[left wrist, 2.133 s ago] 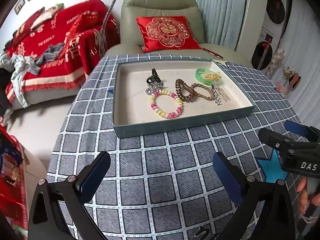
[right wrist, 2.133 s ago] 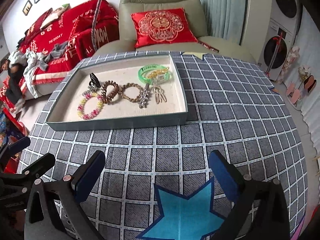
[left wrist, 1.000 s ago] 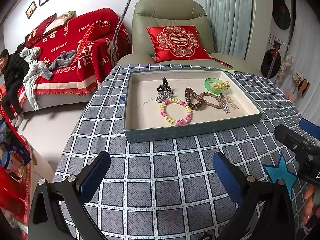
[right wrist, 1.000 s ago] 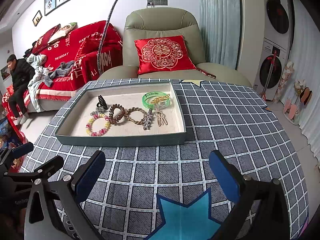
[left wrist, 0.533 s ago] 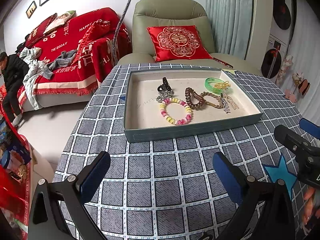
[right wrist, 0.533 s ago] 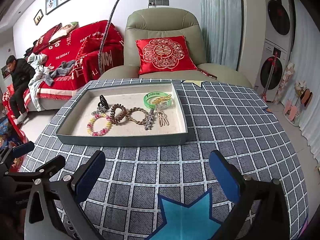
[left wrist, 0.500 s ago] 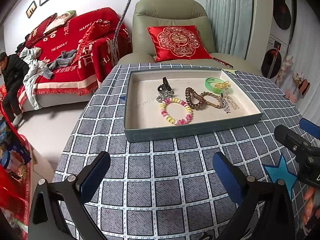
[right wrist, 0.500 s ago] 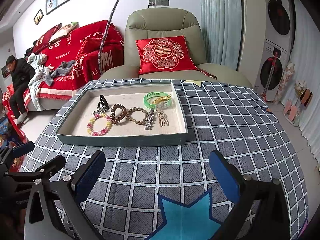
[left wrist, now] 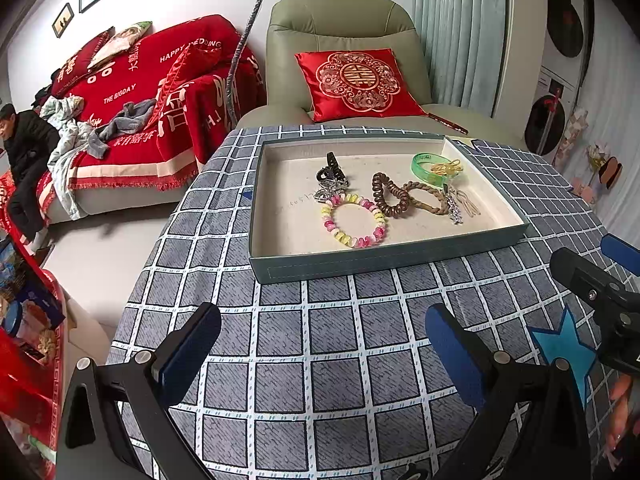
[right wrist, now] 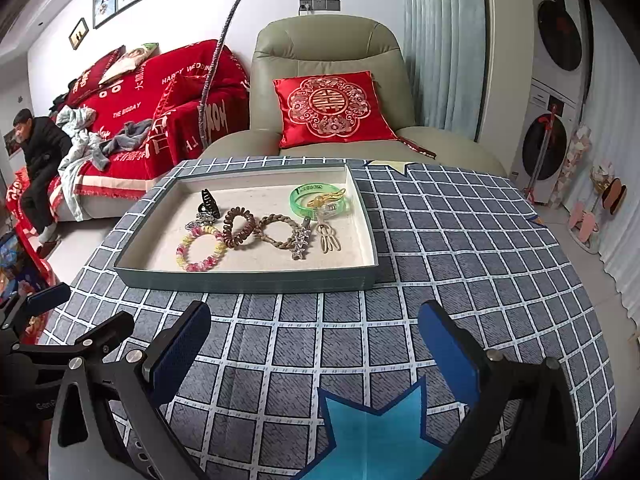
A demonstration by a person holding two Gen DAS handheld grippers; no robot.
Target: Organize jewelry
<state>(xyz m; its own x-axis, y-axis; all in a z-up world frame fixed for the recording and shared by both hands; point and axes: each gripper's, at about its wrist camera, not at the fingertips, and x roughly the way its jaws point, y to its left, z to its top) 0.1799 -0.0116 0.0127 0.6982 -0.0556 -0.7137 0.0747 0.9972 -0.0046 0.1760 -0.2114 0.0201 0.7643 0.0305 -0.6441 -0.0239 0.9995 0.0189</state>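
A shallow grey-green tray (left wrist: 360, 262) (right wrist: 248, 280) with a cream lining sits on the checked tablecloth. In it lie a pastel bead bracelet (left wrist: 354, 220) (right wrist: 200, 248), a brown coil hair tie (left wrist: 386, 194) (right wrist: 239, 227), a braided brown band (left wrist: 426, 198) (right wrist: 280, 232), a green bangle (left wrist: 434, 166) (right wrist: 318, 200), a black claw clip (left wrist: 332, 168) (right wrist: 210, 202) and small metal clips (right wrist: 301, 242). My left gripper (left wrist: 322, 350) and my right gripper (right wrist: 314, 348) are both open and empty, over the cloth in front of the tray.
A blue star mark (right wrist: 376, 436) (left wrist: 560, 344) lies on the cloth under my right gripper. A green armchair with a red cushion (right wrist: 328, 108) stands behind the table. A red-covered sofa (left wrist: 140, 92) and a seated person (right wrist: 40, 152) are at the left.
Both grippers have pulled back and risen from the tray over two seconds, so more of the room shows. In the last half second nothing has moved.
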